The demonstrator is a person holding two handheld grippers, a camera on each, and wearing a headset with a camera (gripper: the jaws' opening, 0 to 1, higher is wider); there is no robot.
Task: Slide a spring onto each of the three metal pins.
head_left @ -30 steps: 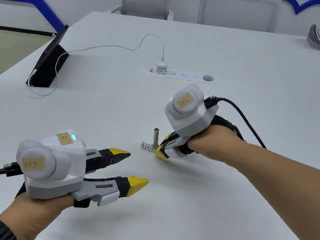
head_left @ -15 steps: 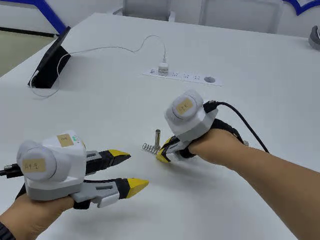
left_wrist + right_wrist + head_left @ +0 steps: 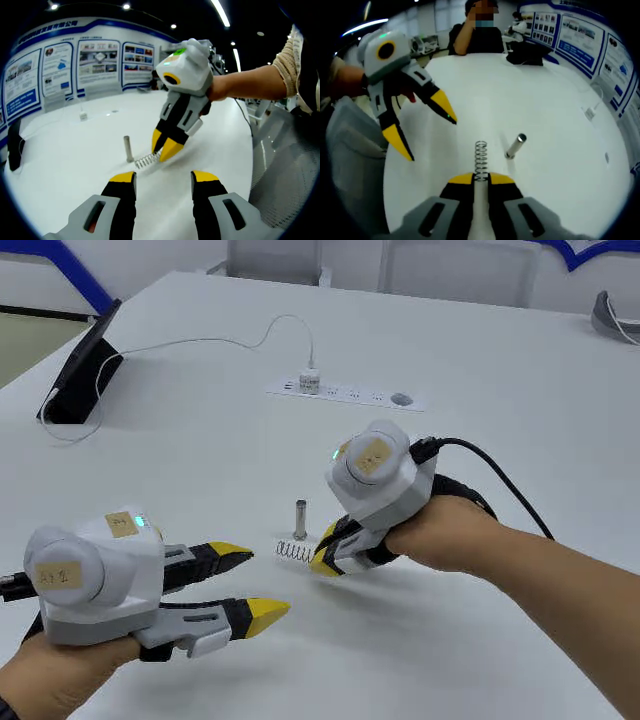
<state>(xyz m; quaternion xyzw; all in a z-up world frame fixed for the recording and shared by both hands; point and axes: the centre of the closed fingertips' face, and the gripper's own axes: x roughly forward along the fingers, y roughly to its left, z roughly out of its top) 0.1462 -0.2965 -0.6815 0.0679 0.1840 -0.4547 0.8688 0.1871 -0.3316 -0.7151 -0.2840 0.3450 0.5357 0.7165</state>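
Right gripper angles down at the table, pinching one end of a spring beside an upright pin. Left gripper hovers level, jaws apart.

The pin stands upright on the table, just behind the spring, which lies in the jaws of the right gripper. The left gripper is nearer, to the left.

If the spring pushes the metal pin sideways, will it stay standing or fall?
Probably it tips: the pin stands upright, slim, with no visible base on the table. Round, it would likely roll. The spring, held at one end by the right gripper, may flex first.
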